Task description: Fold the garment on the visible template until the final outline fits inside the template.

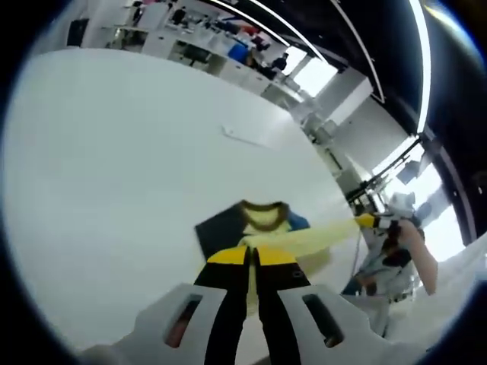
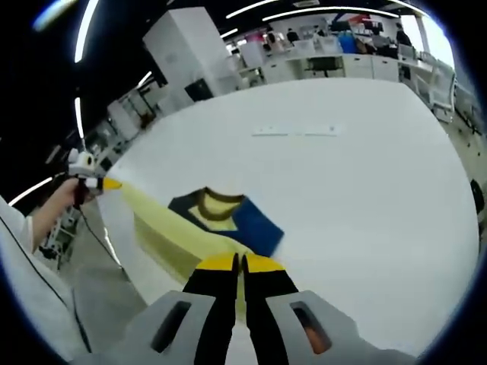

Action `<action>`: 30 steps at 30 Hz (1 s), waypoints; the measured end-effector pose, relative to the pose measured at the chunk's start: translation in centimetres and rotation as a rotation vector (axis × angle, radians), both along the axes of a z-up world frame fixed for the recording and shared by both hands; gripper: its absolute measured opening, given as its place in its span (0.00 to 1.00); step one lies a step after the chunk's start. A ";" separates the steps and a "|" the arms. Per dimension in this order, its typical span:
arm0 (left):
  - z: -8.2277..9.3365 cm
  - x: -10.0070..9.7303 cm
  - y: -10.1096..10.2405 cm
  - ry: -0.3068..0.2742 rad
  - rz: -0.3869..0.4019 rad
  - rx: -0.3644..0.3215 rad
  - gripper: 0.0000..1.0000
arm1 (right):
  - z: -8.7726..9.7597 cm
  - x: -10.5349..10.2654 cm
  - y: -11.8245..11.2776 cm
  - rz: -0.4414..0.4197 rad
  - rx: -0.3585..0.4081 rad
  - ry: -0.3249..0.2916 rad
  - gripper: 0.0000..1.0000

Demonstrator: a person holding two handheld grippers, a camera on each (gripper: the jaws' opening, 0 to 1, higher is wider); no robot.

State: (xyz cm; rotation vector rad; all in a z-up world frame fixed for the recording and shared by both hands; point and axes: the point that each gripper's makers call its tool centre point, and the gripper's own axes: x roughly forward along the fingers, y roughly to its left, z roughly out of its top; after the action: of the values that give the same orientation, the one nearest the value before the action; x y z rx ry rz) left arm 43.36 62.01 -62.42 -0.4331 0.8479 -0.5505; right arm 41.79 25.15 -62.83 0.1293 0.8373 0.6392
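Pale yellow fabric with navy panels makes up the garment (image 1: 262, 228), which is seen at the lower centre of the left gripper view, partly lying on the white counter (image 1: 114, 175) and partly lifted. A dark collar band is visible at its top edge. The jaws of the left gripper (image 1: 251, 262), black with yellow tips, rise from the bottom of this view and are pressed together on a yellow edge of the garment. From there a yellow strip of cloth is stretched toward the right of the frame, where it is held by the right gripper (image 1: 373, 221), carried in a person's hand (image 1: 407, 232). A small flat white piece (image 1: 247, 135) lies on the counter in the upper middle.

In the right gripper view the garment (image 2: 221, 217) is shown at the centre, its navy panel lying on the counter (image 2: 350, 182). The jaws of the right gripper (image 2: 240, 266) are closed on the near yellow edge at the lower centre. A taut yellow strip runs to the left of the frame, where it is gripped by the left gripper (image 2: 103, 182), held in a hand (image 2: 65, 199). A thin white strip (image 2: 297, 131) rests on the counter above. Desks and ceiling lights fill the background along the top of both views.
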 end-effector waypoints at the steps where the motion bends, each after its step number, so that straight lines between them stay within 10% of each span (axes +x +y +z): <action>1: -0.1 0.0 -0.1 0.004 0.000 0.002 0.00 | -0.1 0.1 0.0 0.000 -0.002 0.002 0.03; 30: -3.2 1.9 -0.4 0.058 0.010 0.036 0.00 | -3.6 2.8 0.1 -0.027 -0.007 0.050 0.03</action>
State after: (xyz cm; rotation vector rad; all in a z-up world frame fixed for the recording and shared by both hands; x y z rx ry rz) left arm 45.25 61.58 -65.60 -0.4225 0.9097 -0.5147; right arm 44.63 25.22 -66.47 0.1504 0.8845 0.6101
